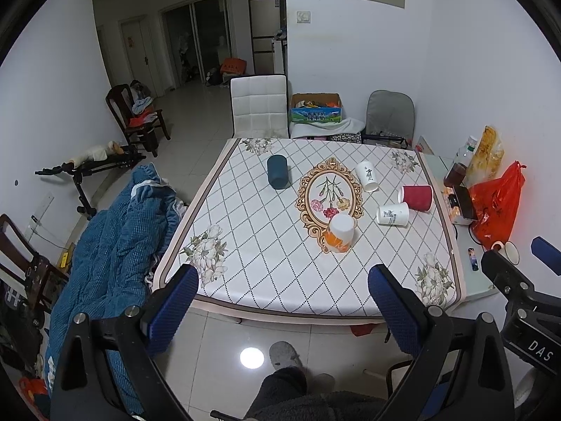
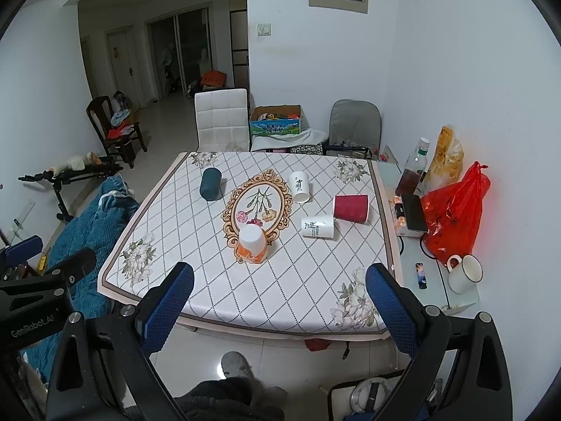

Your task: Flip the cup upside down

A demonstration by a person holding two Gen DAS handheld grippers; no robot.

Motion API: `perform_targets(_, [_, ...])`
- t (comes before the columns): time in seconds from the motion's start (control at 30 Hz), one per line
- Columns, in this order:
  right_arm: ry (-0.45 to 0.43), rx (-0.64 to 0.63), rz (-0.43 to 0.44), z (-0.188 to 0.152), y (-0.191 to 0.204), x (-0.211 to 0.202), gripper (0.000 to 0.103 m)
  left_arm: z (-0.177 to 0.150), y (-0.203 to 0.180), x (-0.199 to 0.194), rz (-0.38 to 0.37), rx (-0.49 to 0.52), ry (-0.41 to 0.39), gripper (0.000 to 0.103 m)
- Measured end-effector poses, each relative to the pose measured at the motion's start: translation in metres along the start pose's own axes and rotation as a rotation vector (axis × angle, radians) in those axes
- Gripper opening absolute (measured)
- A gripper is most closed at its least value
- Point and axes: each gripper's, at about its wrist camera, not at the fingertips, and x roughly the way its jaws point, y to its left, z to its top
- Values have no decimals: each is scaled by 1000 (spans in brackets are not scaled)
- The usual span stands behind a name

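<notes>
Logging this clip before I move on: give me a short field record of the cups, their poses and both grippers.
table: patterned cloth
orange cup: upside down, near centre
teal cup: on its side, far left
red cup: on its side, right
white cup with printing: on its side, beside red cup
white cup with characters: tilted, pose unclear
left gripper: open, empty, short of the table
right gripper: open, empty

**Lighting and picture quality: 2 fisheye views**

Even, cool indoor light; the table (image 1: pixel 245 280) is well lit. A round glare spot (image 1: pixel 251 358) on the floor tiles suggests a ceiling lamp. Shadows under the cups are soft and short. The red bag (image 2: pixel 452 217) casts an orange glow on the wall. Strong barrel distortion, black corners. The far hallway is dimmer, possibly slightly soft.
</notes>
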Motion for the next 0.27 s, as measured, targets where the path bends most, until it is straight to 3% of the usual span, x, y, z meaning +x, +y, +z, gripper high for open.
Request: perform_targets(0.27, [-1, -1, 2, -2, -1, -2, 100, -8, 0, -4, -6, 1, -6, 99])
